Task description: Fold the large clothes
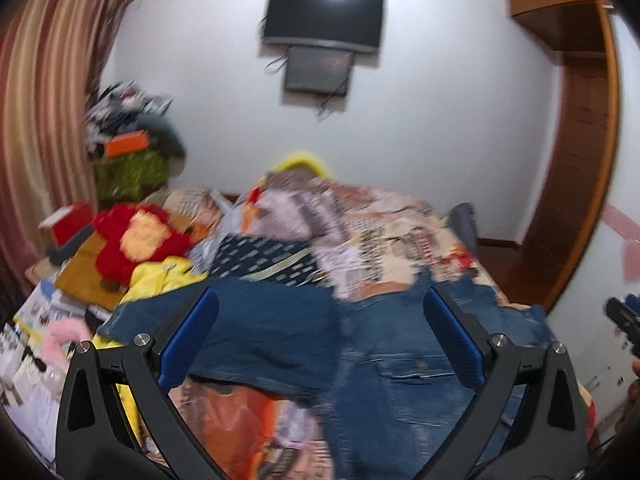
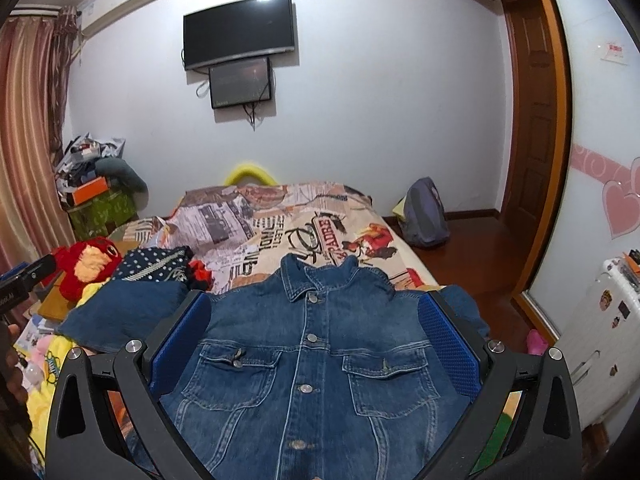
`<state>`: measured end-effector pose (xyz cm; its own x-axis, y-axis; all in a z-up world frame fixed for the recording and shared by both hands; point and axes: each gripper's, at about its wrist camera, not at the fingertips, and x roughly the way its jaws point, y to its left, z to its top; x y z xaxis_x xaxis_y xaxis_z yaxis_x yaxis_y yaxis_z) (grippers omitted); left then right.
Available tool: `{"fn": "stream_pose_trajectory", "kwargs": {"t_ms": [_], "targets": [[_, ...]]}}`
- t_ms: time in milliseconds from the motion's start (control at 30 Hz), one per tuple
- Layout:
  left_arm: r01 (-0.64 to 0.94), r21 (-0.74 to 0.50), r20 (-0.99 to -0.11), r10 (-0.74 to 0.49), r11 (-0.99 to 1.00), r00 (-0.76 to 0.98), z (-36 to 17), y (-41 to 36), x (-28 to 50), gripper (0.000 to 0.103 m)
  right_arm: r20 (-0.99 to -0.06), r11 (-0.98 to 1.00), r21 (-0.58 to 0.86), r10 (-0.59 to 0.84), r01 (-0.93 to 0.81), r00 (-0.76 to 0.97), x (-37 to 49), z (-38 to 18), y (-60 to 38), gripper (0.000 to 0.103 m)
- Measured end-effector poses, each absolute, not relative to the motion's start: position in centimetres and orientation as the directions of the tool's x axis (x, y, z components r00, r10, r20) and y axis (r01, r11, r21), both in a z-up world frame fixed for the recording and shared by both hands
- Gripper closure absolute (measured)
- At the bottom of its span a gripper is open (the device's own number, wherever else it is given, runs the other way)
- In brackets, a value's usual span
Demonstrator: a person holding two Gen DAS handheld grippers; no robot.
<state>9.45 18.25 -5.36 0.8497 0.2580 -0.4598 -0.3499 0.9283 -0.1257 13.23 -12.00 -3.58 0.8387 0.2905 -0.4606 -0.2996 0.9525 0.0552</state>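
The jacket (image 2: 316, 364) lies face up and buttoned on the bed (image 2: 360, 216), directly below and ahead of the right claw (image 2: 314, 344). Its long axis runs straight away from that claw: collar at the far end, hem toward the camera and out of view under the claw's frame. Both chest pockets sit between the right claw's fingers, which stand wide apart and hold nothing.

One sleeve (image 2: 120, 312) is spread out past the right claw's left finger, toward the left claw (image 1: 320, 340). In the blurred left wrist view that sleeve lies just ahead of the left claw, between its fingers, with the jacket body off toward its right finger. The left claw is also spread wide and empty. My judgement is that the left claw is the nearer one to this sleeve, so folding it inward across the chest falls to that side; the other sleeve, just past the right claw's right finger, is mostly hidden.

The bed carries a printed cover that looks soft and a little rumpled, so the denim may drag it along. Beyond the left claw's left finger lie a red plush toy (image 2: 90, 260), a dotted cloth (image 2: 160, 266) and yellow fabric. Far ahead a TV (image 2: 239, 30) hangs on the wall; a door (image 2: 532, 112) stands to the right
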Motion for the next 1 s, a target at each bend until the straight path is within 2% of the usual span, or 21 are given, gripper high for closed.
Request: {"fn": "stream_pose_trajectory", "kwargs": {"t_ms": [233, 367, 467, 567, 800, 900, 967, 1000], "targets": [[-0.508, -0.248, -0.648, 0.249, 0.825, 0.72, -12.5, 27.2, 11.5, 0.0, -0.528, 0.953, 0.016, 0.266, -0.304, 0.806, 17.1, -5.9, -10.2, 0.0], [-0.591, -0.254, -0.73, 0.248, 0.766, 0.636, -16.9, 30.6, 12.0, 0.0, -0.597, 0.947, 0.011, 0.265, -0.322, 0.758, 19.7, -7.9, -9.1, 0.0], [-0.61, -0.316, -0.773, 0.176, 0.727, 0.61, -20.0, 32.9, 11.9, 0.0, -0.656, 0.941, 0.023, 0.269, -0.337, 0.706, 21.3, -9.4, -8.6, 0.0], [-0.613, -0.44, -0.778, 0.061, 0.657, 0.625, -22.6, 35.2, 11.4, 0.0, -0.702, 0.935, 0.046, 0.28, -0.351, 0.655, 22.5, -10.6, -8.2, 0.0], [-0.611, -0.582, -0.748, -0.059, 0.536, 0.661, -26.5, 39.2, 11.3, 0.02, -0.759, 0.919, 0.054, 0.292, -0.391, 0.581, 24.0, -12.1, -7.2, 0.0], [-0.621, -0.609, -0.731, -0.046, 0.494, 0.681, -27.2, 40.7, 11.4, 0.032, -0.775, 0.916, 0.056, 0.291, -0.397, 0.561, 24.5, -12.4, -6.8, 0.0], [-0.629, -0.615, -0.721, -0.016, 0.475, 0.693, -27.3, 41.5, 11.2, 0.035, -0.779, 0.915, 0.054, 0.289, -0.4, 0.556, 24.6, -12.5, -6.5, 0.0], [-0.635, -0.614, -0.72, -0.004, 0.468, 0.694, -27.3, 41.9, 11.3, 0.041, -0.781, 0.915, 0.051, 0.287, -0.401, 0.555, 24.6, -12.6, -6.5, 0.0]]}}
